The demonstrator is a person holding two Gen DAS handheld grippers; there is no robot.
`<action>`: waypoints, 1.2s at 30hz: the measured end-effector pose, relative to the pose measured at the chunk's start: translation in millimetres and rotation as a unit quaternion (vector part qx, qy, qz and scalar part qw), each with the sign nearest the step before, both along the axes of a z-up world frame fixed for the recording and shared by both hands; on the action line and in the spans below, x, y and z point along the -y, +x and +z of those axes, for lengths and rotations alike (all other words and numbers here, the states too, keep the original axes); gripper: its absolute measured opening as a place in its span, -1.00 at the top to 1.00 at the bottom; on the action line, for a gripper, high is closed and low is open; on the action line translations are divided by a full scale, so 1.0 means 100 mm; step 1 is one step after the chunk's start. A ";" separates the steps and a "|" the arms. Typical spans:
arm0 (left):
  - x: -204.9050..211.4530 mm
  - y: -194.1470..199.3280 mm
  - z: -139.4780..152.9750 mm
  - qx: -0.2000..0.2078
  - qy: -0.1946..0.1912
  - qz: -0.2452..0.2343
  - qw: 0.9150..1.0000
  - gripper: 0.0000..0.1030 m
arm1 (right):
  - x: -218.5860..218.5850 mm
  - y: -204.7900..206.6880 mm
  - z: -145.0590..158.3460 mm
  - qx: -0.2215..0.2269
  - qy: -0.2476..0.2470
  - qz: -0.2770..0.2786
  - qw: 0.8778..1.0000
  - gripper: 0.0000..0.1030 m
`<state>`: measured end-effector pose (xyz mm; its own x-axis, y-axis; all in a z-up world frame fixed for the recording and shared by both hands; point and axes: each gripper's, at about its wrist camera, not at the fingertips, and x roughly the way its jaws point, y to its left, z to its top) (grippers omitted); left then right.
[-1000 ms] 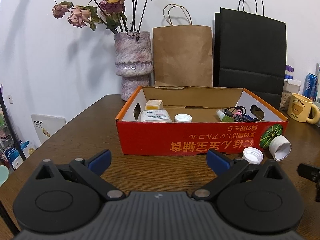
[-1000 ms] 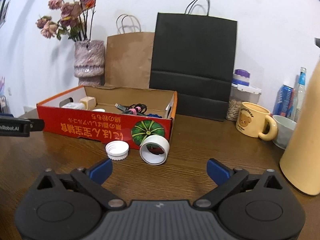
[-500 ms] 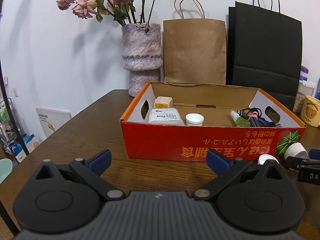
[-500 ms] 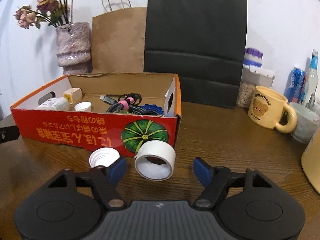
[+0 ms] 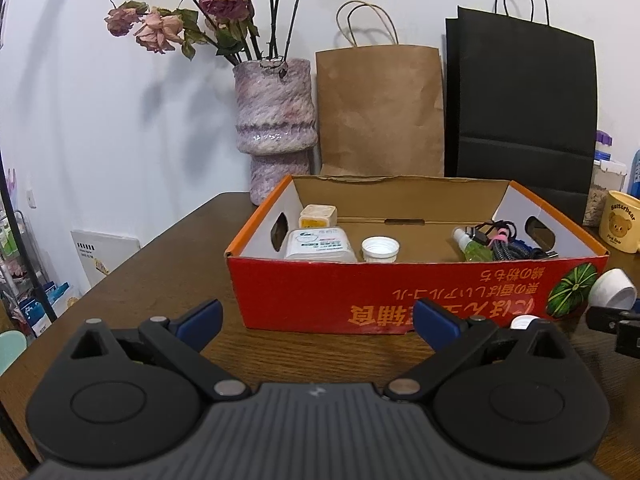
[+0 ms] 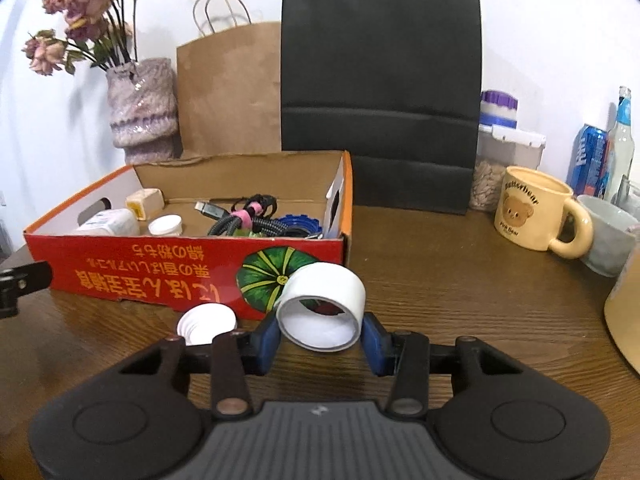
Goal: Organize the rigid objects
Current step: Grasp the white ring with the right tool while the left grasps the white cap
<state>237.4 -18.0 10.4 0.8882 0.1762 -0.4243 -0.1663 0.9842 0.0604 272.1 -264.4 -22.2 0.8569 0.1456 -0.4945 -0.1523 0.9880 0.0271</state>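
Observation:
A white tape roll (image 6: 332,284) lies on its side on the wooden table, just in front of the red cardboard box (image 6: 160,276). My right gripper (image 6: 320,332) is closing around the roll, and its blue pads touch both sides. A white bottle cap (image 6: 206,324) lies just left of it. In the left wrist view my left gripper (image 5: 316,316) stands open and empty before the box (image 5: 360,292). The roll (image 5: 614,288) shows at the far right. The box holds a white bottle (image 5: 320,244), another cap (image 5: 380,248), a small cube, a green spray bottle and cables.
A vase of dried roses (image 5: 276,120), a brown paper bag (image 6: 232,92) and a black bag (image 6: 380,80) stand behind the box. A yellow bear mug (image 6: 532,208), a grey bowl (image 6: 608,236), a can, a bottle and a jar crowd the right side.
My right gripper has moved forward up to the tape roll and its jaws have narrowed from wide open to the roll's sides. The left gripper stays open.

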 end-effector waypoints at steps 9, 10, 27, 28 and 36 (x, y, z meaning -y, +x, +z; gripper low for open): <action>0.24 0.01 0.00 -0.008 -0.011 -0.011 1.000 -1.00 | 0.32 -0.18 0.06 0.031 0.013 0.002 0.999 0.17; 0.28 0.01 -0.01 -0.008 -0.011 -0.014 1.000 -1.00 | 0.37 -0.20 0.07 0.034 0.014 0.001 0.999 0.17; 1.04 0.28 -0.20 -0.070 -0.013 -0.077 0.994 -1.00 | 0.85 -0.30 0.02 0.058 0.008 -0.010 0.998 0.17; 1.07 0.31 -0.21 -0.076 -0.012 -0.079 0.994 -1.00 | 0.86 -0.28 0.01 0.058 0.009 -0.012 0.998 0.17; 1.18 0.46 -0.30 -0.107 -0.009 -0.087 0.990 -1.00 | 0.86 -0.25 -0.01 0.059 0.015 -0.023 0.998 0.17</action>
<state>283.2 -136.4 -19.6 0.7937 0.0195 -0.6080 0.0205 0.9981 0.0588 247.6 -349.9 -23.3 0.9150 0.1179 -0.3859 -0.1106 0.9930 0.0412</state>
